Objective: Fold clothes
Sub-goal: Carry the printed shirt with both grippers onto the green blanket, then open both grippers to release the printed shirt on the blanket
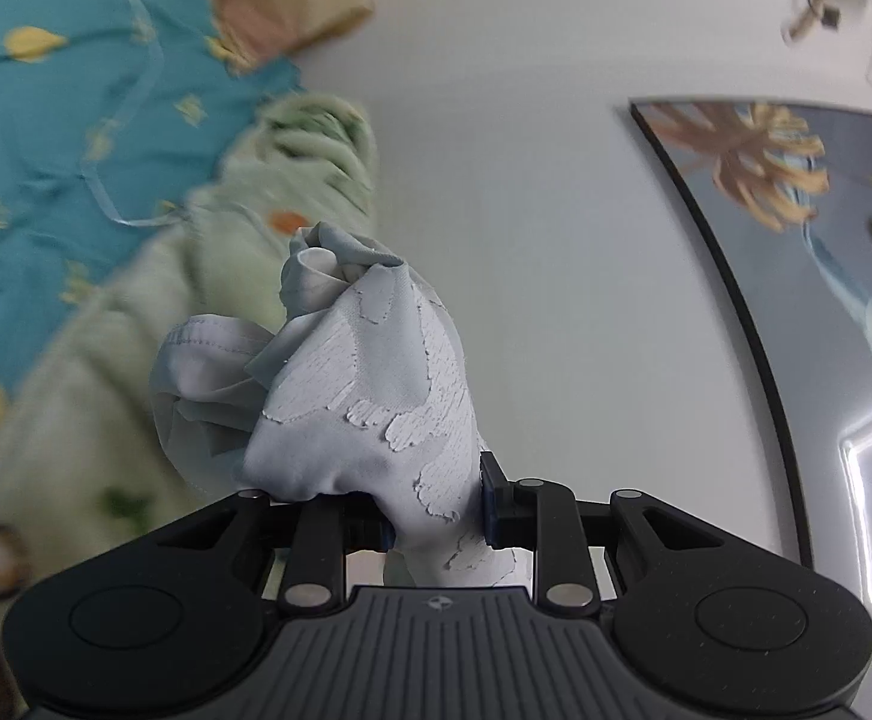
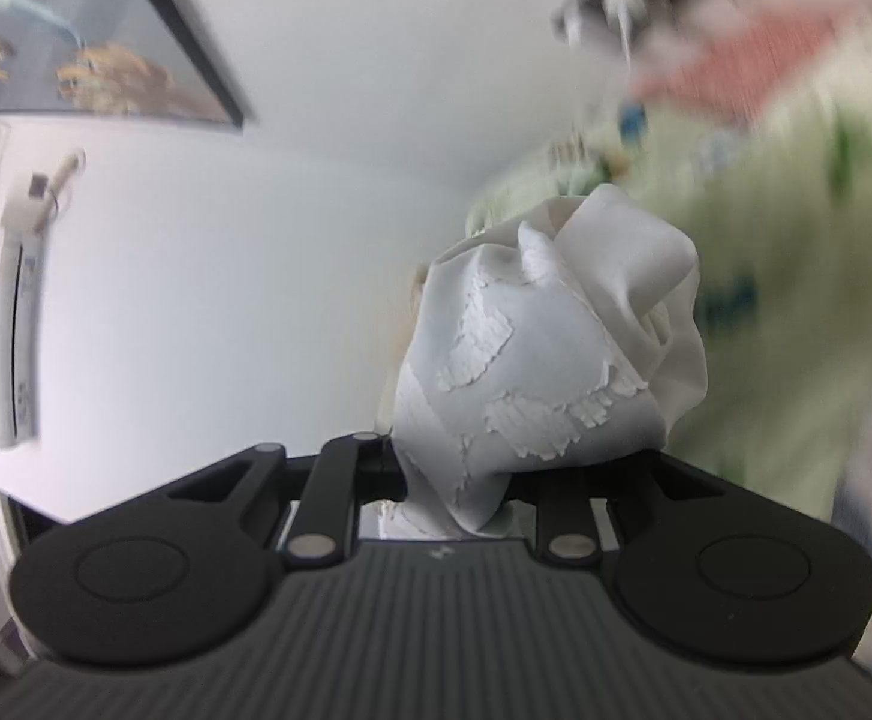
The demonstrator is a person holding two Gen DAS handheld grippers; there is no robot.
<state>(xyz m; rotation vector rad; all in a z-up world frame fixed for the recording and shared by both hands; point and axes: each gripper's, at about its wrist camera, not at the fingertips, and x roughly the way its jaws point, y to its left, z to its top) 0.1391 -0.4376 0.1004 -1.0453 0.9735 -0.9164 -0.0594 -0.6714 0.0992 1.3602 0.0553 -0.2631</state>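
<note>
A pale grey-white garment (image 1: 370, 372) with raised textured patches bunches up in front of my left gripper (image 1: 436, 510), which is shut on it. Its hemmed edge curls out to the left. The same kind of white cloth (image 2: 550, 354) is bunched in my right gripper (image 2: 454, 480), also shut on it. The fabric hides the fingertips in both views. Both grippers point roughly level, toward a white wall.
A teal bed cover with yellow motifs (image 1: 64, 150) and a light green blanket (image 1: 136, 324) lie at the left. The green blanket (image 2: 796, 300) shows blurred at the right. A framed picture (image 1: 796, 228) hangs on the white wall; an air conditioner (image 2: 10, 330) is mounted at the left.
</note>
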